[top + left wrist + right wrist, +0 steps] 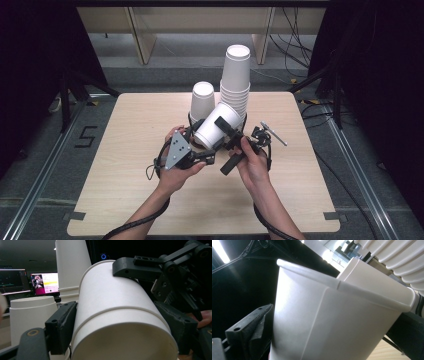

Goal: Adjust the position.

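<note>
A white paper cup [216,125] hangs tilted above the table's middle, held between both grippers. My left gripper [202,146] is shut on its lower end; in the left gripper view both jaws press the sides of the cup [117,312], and a ridge rings it as if two cups are nested. My right gripper [231,136] is shut on the same cup nearer its wide end; in the right gripper view the cup [332,315] sits between the jaws with its rolled rim up. The right gripper's jaw lies across the top of the cup in the left gripper view.
A tall stack of upturned white cups [236,82] stands at the table's far middle, with a shorter upturned cup [202,101] just left of it. The wooden table [125,150] has bare surface left, right and near. Dark stands and cables flank it on the floor.
</note>
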Demonstrator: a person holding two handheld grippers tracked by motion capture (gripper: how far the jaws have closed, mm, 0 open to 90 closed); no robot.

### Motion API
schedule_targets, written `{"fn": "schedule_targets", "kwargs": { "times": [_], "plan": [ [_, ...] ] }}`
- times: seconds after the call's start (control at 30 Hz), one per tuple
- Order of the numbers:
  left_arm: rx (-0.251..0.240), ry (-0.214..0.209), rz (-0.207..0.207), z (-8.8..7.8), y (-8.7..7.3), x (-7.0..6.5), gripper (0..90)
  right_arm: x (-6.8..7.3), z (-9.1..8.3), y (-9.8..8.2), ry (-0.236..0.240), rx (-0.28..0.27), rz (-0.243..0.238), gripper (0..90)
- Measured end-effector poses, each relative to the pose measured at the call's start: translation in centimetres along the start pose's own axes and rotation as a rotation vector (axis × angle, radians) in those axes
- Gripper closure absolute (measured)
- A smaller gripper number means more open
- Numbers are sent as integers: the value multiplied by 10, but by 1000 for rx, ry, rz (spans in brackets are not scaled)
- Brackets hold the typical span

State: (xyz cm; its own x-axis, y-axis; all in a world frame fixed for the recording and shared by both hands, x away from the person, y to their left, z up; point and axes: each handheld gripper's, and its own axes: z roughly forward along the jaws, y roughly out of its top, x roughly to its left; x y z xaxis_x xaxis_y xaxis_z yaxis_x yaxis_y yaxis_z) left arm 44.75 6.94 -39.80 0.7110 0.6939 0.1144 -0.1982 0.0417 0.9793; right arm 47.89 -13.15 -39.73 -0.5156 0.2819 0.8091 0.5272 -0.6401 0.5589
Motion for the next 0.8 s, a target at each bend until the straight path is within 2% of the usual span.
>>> {"fn": "schedule_targets", "kwargs": {
  "times": [0.03, 0.13, 0.2, 0.23, 0.4, 0.5, 0.57, 0.73, 0.8],
  "plan": [
    [1, -2, 6, 0, 0, -1, 214, -1, 0, 0, -4, -2, -15, 9],
    [9, -10, 22, 1, 0, -4, 213, 1, 1, -1, -2, 0, 8, 21],
    [10, -15, 17, 2, -1, -5, 214, 1, 1, -1, 0, -2, 14, 29],
    [8, -14, 11, 2, -1, -6, 213, -1, 2, -1, -2, -11, -10, 34],
    [12, -11, 16, 3, -2, -5, 213, -1, 1, 0, -7, -11, -15, 55],
    [16, -9, 18, 3, -1, -5, 214, 1, 0, -1, 1, -5, 7, 79],
    [17, -8, 19, 2, -1, -4, 214, 0, 1, -1, 5, -10, -26, 92],
    [21, -7, 18, 2, -2, -4, 216, 0, 2, -1, 17, -7, -21, 111],
    [24, -7, 18, 1, -2, -4, 217, 0, 2, -1, 8, -7, -22, 118]
  ]
}}
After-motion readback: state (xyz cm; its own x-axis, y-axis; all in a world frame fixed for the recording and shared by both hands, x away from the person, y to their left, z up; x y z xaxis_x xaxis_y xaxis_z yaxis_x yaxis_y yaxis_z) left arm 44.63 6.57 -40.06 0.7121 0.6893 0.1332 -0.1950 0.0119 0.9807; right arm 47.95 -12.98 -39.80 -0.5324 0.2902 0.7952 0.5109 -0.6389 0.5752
